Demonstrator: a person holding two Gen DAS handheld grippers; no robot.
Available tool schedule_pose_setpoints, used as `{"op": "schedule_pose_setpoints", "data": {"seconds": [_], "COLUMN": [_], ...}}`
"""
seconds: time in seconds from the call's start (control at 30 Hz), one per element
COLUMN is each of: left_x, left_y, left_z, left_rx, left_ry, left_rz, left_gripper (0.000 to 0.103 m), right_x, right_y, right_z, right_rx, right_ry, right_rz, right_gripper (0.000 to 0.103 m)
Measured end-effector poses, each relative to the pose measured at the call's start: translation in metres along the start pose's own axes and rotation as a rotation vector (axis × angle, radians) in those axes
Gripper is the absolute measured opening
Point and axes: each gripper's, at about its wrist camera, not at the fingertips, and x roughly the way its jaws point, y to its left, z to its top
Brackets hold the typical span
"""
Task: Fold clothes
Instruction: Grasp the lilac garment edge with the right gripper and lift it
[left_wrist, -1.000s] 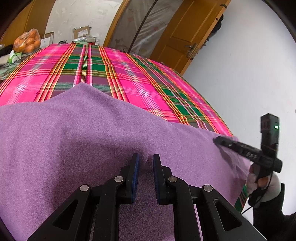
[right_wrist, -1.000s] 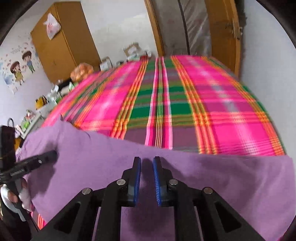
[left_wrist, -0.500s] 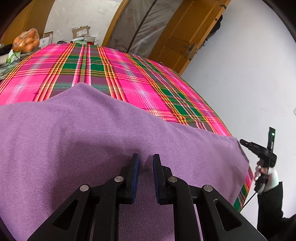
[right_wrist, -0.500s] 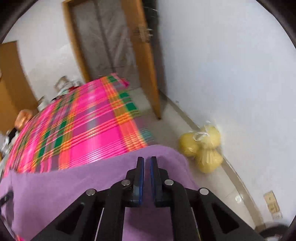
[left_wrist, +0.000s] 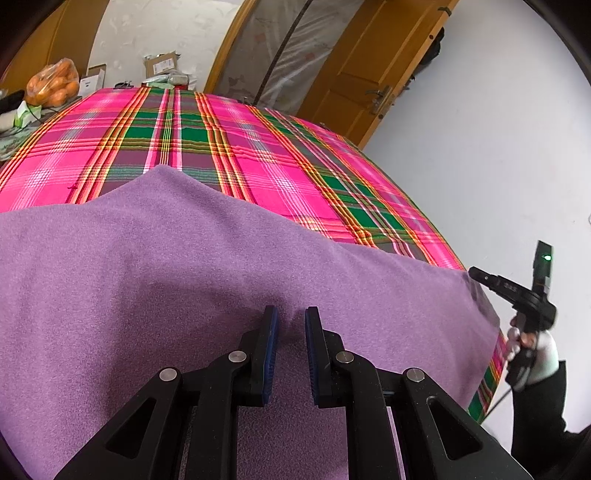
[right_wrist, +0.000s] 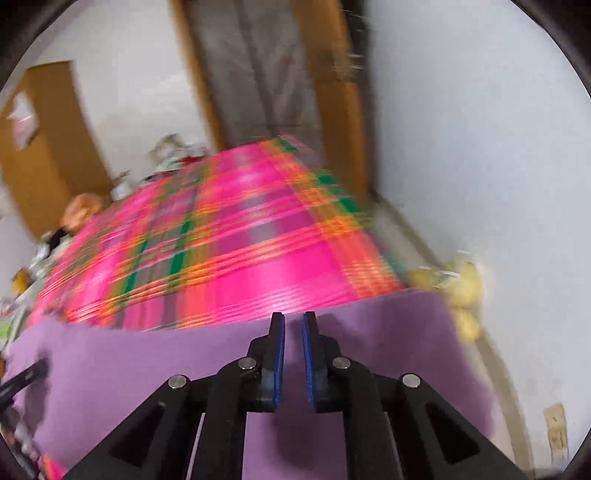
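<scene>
A purple fleece garment (left_wrist: 184, 266) lies spread flat across the near part of a bed covered in pink and green plaid (left_wrist: 229, 147). My left gripper (left_wrist: 291, 317) hovers over the garment's near middle with its jaws a little apart and nothing between them. My right gripper (right_wrist: 293, 321) is over the garment (right_wrist: 147, 365) near its far edge and right corner, jaws a little apart and empty. The right gripper also shows in the left wrist view (left_wrist: 476, 275) at the garment's right corner. The right wrist view is blurred by motion.
A wooden door (left_wrist: 373, 62) and white wall stand to the right of the bed. A bag of oranges (left_wrist: 53, 86) and boxes sit at the far left. A yellow bag (right_wrist: 461, 291) lies on the floor beside the bed's right edge.
The right gripper swung away to the right off the garment, then came back toward its right corner. The left gripper stayed put. The garment has not shifted.
</scene>
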Motion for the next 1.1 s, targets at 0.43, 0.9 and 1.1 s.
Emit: {"op": "schedule_pose_setpoints", "data": {"seconds": [0.43,0.9,1.1], "left_x": [-0.065,-0.102,-0.101], "left_y": [0.069,0.155,0.188], "left_z": [0.022,0.03,0.038], "left_rx": [-0.058,-0.164,-0.263], "left_ry": [-0.108,-0.152,-0.142], "left_rz": [0.269,0.439,0.42], "left_gripper": [0.016,0.016,0.016], "right_x": [0.05,0.103,0.133], "right_y": [0.25,0.311,0.344], "right_z": [-0.013,-0.001,-0.009], "right_rx": [-0.3,-0.282,-0.297], "right_ry": [0.224,0.286,0.337], "right_rz": [0.493,0.506,0.515], "right_gripper": [0.012,0.006,0.001]}}
